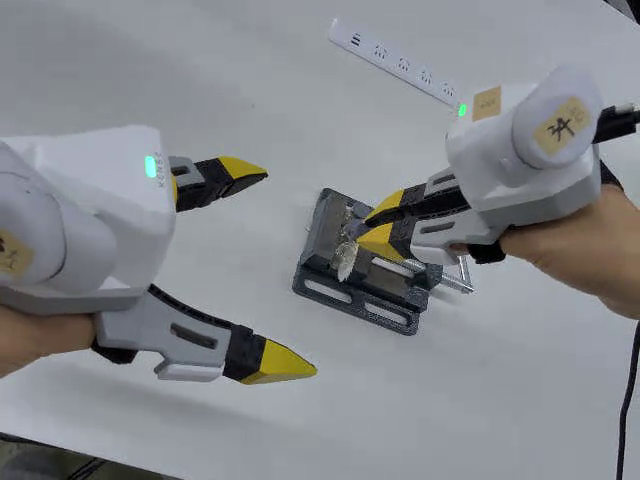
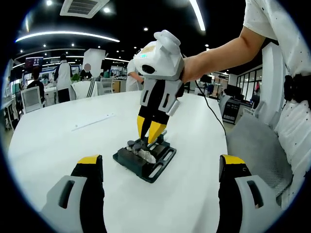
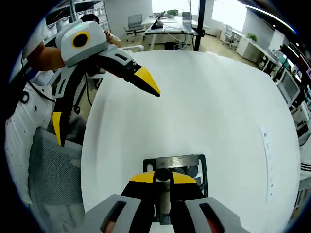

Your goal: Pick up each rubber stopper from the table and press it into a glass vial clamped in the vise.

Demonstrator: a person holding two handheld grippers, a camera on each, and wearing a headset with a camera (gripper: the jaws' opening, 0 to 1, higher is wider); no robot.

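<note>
A dark metal vise (image 1: 340, 295) sits on the white table and clamps a small glass vial (image 1: 345, 258). My right gripper (image 1: 377, 223) hovers right over the vial, its yellow tips nearly together on a small dark grey rubber stopper (image 3: 163, 175). The left gripper view shows the right gripper (image 2: 148, 131) pointing down at the vial (image 2: 145, 154) in the vise (image 2: 155, 170). My left gripper (image 1: 268, 268) is wide open to the left of the vise, holding nothing. From the right gripper view the left gripper (image 3: 106, 112) hangs open above the table, beyond the vise (image 3: 194, 162).
A white power strip (image 1: 395, 62) lies at the table's far side. A black cable (image 1: 630, 400) trails down at the right edge. A grey mesh chair (image 3: 53, 170) stands beside the table, and people stand at desks in the background (image 2: 63, 77).
</note>
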